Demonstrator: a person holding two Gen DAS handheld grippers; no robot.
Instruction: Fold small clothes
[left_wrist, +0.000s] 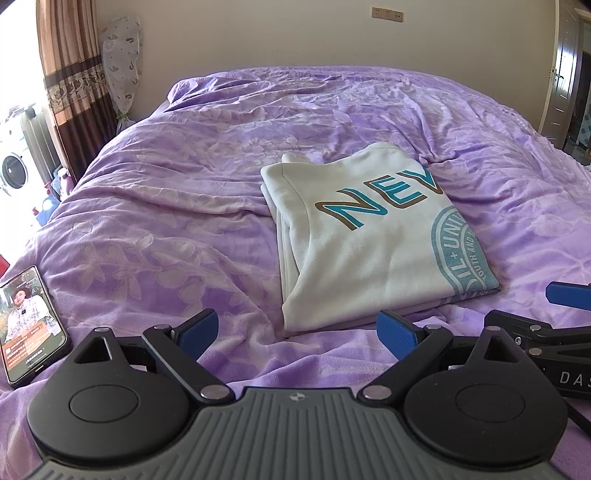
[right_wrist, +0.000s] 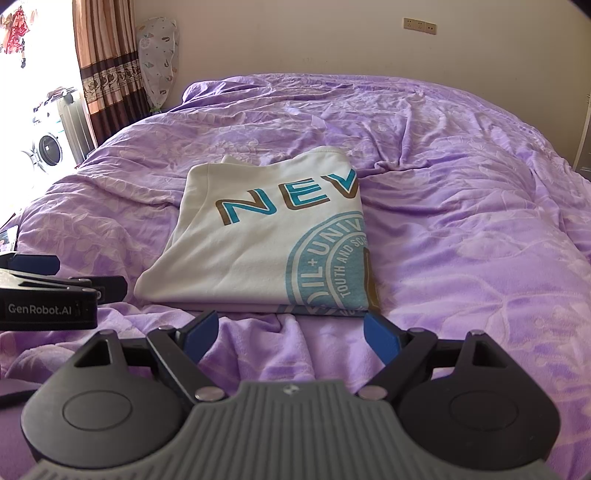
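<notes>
A cream T-shirt (left_wrist: 369, 243) with teal "NEV" lettering and a round teal print lies folded into a flat rectangle on the purple bed; it also shows in the right wrist view (right_wrist: 266, 243). My left gripper (left_wrist: 297, 332) is open and empty, low over the bedspread just in front of the shirt's near edge. My right gripper (right_wrist: 291, 334) is open and empty, also just short of the shirt's near edge. The right gripper's body shows at the right of the left wrist view (left_wrist: 546, 332); the left gripper's body shows at the left of the right wrist view (right_wrist: 55, 291).
The purple floral bedspread (left_wrist: 166, 206) is wrinkled all around the shirt. A phone (left_wrist: 29, 325) with a lit screen lies at the near left of the bed. Curtains (left_wrist: 74, 74) and a washing machine (left_wrist: 14, 170) stand to the left, a door (left_wrist: 565, 74) to the right.
</notes>
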